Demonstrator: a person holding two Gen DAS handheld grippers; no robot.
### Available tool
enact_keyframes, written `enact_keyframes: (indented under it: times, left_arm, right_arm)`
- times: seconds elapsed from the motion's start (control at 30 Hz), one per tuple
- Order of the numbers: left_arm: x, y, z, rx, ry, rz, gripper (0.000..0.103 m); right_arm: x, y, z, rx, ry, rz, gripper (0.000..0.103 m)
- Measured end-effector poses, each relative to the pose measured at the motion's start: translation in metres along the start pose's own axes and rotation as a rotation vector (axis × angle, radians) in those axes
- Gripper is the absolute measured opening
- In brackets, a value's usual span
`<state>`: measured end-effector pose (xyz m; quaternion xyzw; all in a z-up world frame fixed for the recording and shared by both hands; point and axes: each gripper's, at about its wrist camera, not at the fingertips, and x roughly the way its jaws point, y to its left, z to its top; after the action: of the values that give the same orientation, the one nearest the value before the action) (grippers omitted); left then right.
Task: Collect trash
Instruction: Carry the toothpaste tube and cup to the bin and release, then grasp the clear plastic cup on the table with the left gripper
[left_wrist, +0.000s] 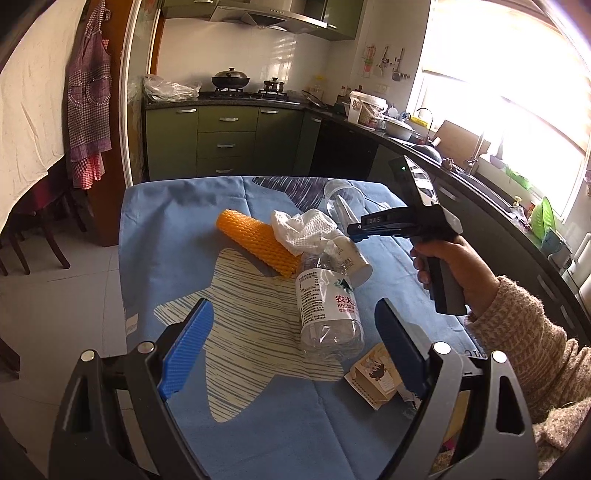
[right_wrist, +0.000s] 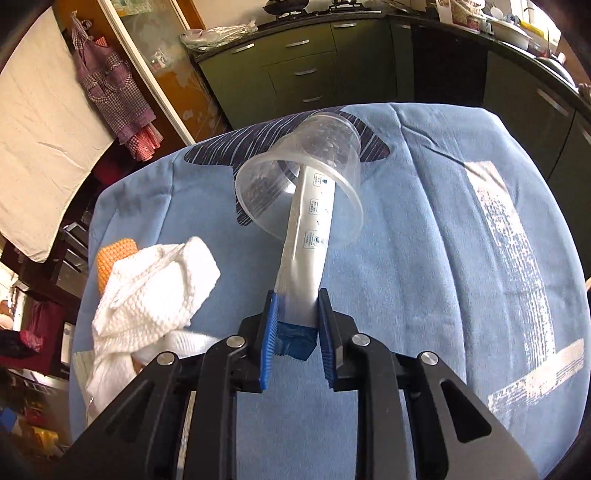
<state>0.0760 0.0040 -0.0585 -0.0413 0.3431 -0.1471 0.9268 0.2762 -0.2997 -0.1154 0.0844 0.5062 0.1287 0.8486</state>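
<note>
- Pinching the near end of a white packet, the right gripper has its blue pads pressed on either side of it, jaws nearly together; the grip sits low on the packet so the long part stays free.
- The packet's far end runs into the mouth of a clear cup, which lies tipped on its side over it; lifting the packet would likely drag the cup along, so I judge the two may come away as one piece of trash.
- The left gripper hangs over the near part of the surface with its jaws spread wide and nothing between them, probably kept ready for the next item.
- Taking the bottle as the landmark: it lies on its side, crumpled and empty, in the middle of the blue cloth.
- An orange mesh sleeve lies just left of and beyond the bottle; a white mesh wad is bunched just past the bottle's far end, touching it.
- A small carton lies just nearer than the bottle, beside the left gripper's right finger.
- The cup and packet sit beyond the bottle, toward the far edge.
- No bin shows in either view, so where the trash goes I cannot tell.
</note>
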Motion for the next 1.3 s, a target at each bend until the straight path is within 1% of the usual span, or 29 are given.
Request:
enact_keyframes:
  times: [0.13, 0.23, 0.33, 0.43, 0.5, 0.57, 0.67, 0.7, 0.77, 0.83, 0.87, 1.0, 1.03, 1.1, 1.2, 1.3]
  left_arm:
    - [0.000, -0.005, 0.001, 0.011, 0.000, -0.006, 0.084]
    - [0.000, -0.010, 0.002, 0.021, -0.002, -0.007, 0.085]
    - [-0.001, -0.015, 0.003, 0.029, -0.005, -0.006, 0.085]
    - [0.000, -0.020, 0.004, 0.038, -0.005, -0.009, 0.085]
    - [0.001, -0.025, 0.004, 0.048, -0.002, -0.014, 0.085]
    - [0.001, -0.030, 0.004, 0.059, 0.001, -0.019, 0.085]
    - [0.003, -0.038, 0.003, 0.075, 0.002, -0.032, 0.085]
    - [0.003, -0.042, 0.003, 0.081, 0.003, -0.036, 0.085]
    - [0.004, -0.047, 0.002, 0.093, 0.004, -0.041, 0.085]
    - [0.004, -0.052, 0.002, 0.103, 0.007, -0.041, 0.085]
    - [0.005, -0.054, 0.002, 0.106, 0.008, -0.041, 0.085]
    - [0.005, -0.058, 0.004, 0.116, 0.007, -0.036, 0.086]
    - [0.005, -0.059, 0.005, 0.118, 0.007, -0.034, 0.086]
    - [0.007, -0.060, 0.007, 0.125, 0.011, -0.033, 0.086]
    - [0.011, -0.064, 0.012, 0.145, 0.014, -0.028, 0.086]
    - [0.020, -0.070, 0.024, 0.187, 0.017, -0.006, 0.086]
  right_arm:
    - [-0.022, -0.014, -0.019, 0.015, 0.031, 0.086, 0.022]
    - [-0.048, -0.022, -0.042, 0.008, 0.042, 0.144, 0.022]
    - [-0.084, -0.027, -0.069, -0.016, 0.017, 0.177, 0.022]
    - [-0.130, -0.044, -0.096, -0.010, -0.055, 0.184, 0.022]
    - [-0.161, -0.065, -0.108, 0.017, -0.123, 0.148, 0.022]
    - [-0.189, -0.097, -0.116, 0.066, -0.188, 0.076, 0.022]
    - [-0.216, -0.160, -0.120, 0.180, -0.245, -0.047, 0.022]
    - [-0.219, -0.181, -0.120, 0.210, -0.241, -0.106, 0.022]
    - [-0.217, -0.226, -0.121, 0.289, -0.229, -0.185, 0.022]
    - [-0.206, -0.263, -0.122, 0.342, -0.193, -0.234, 0.022]
    - [-0.198, -0.275, -0.122, 0.357, -0.174, -0.255, 0.022]
    - [-0.167, -0.309, -0.121, 0.393, -0.106, -0.317, 0.023]
    - [-0.161, -0.315, -0.121, 0.403, -0.101, -0.329, 0.025]
    - [-0.155, -0.327, -0.121, 0.422, -0.085, -0.352, 0.034]
    - [-0.156, -0.327, -0.121, 0.425, -0.110, -0.394, 0.036]
    - [-0.172, -0.320, -0.125, 0.411, -0.160, -0.374, 0.036]
